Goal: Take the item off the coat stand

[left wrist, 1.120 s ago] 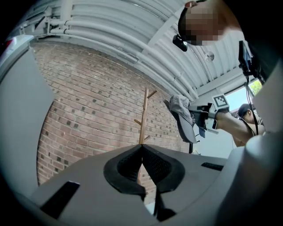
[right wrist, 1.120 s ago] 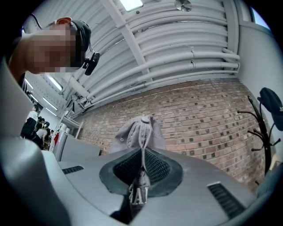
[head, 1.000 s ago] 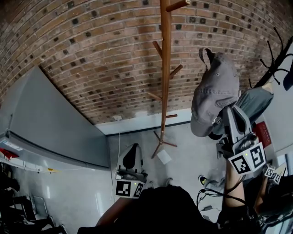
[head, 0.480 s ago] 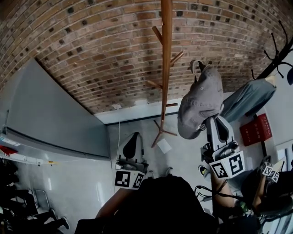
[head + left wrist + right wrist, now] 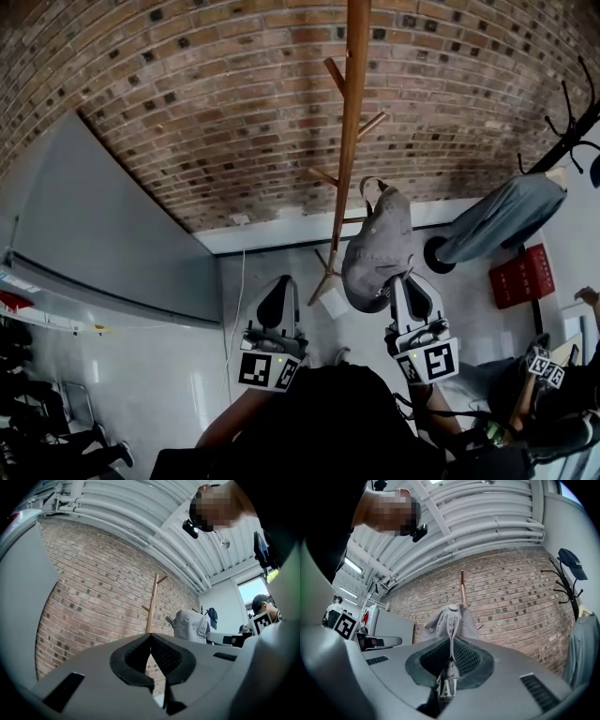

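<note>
Brick wall point(image 5: 187, 112) behind, wooden coat stand point(image 5: 349, 141) in front. Right gripper point(image 5: 403, 281) clamped on gray cap point(image 5: 378, 248), has come down and left in last 1 second. Cap looks free of stand's pegs, hangs from claw near pole. Left gripper point(image 5: 279, 286) closed, empty. Task looks nearly done.

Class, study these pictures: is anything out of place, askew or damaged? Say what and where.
Only the grey cap: it hangs from no peg of the wooden coat stand but sits squashed, pinched in the right hand-held gripper. Nothing looks spilled or broken.
</note>
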